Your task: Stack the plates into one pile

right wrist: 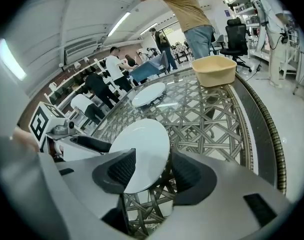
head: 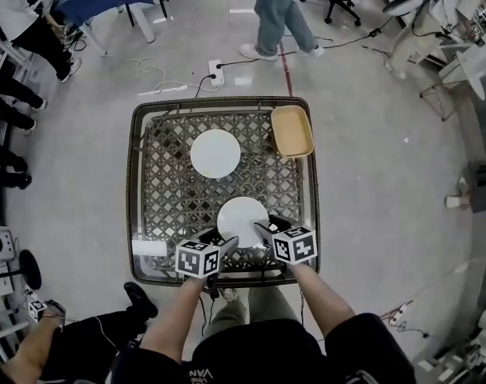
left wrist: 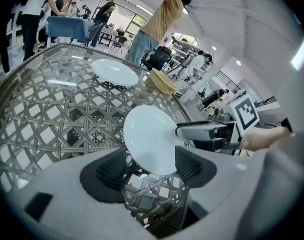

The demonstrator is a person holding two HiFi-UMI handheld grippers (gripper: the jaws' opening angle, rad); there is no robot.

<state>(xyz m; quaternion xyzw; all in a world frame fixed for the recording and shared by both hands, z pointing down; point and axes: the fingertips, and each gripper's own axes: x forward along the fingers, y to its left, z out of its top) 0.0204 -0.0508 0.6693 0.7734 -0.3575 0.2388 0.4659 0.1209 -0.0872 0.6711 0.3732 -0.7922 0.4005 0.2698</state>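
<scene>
Two white plates lie on the glass-topped woven table [head: 158, 214]. The far plate [head: 215, 153] [left wrist: 115, 72] [right wrist: 148, 94] sits alone toward the back. The near plate [head: 243, 218] [left wrist: 150, 138] [right wrist: 141, 151] lies by the front edge, and both grippers are at its rim. My left gripper [head: 226, 244] [left wrist: 150, 168] is open, and the plate's near-left edge lies in the gap between its pads. At the plate's near-right edge, my right gripper [head: 263, 231] [right wrist: 154, 170] is open too, its jaws either side of the rim. Neither pair of pads presses the plate.
A beige rectangular dish [head: 291, 130] [left wrist: 162, 81] [right wrist: 214, 69] stands at the table's back right corner. A white label [head: 149, 247] lies at the front left. People, chairs and cables [head: 170, 82] surround the table on the floor.
</scene>
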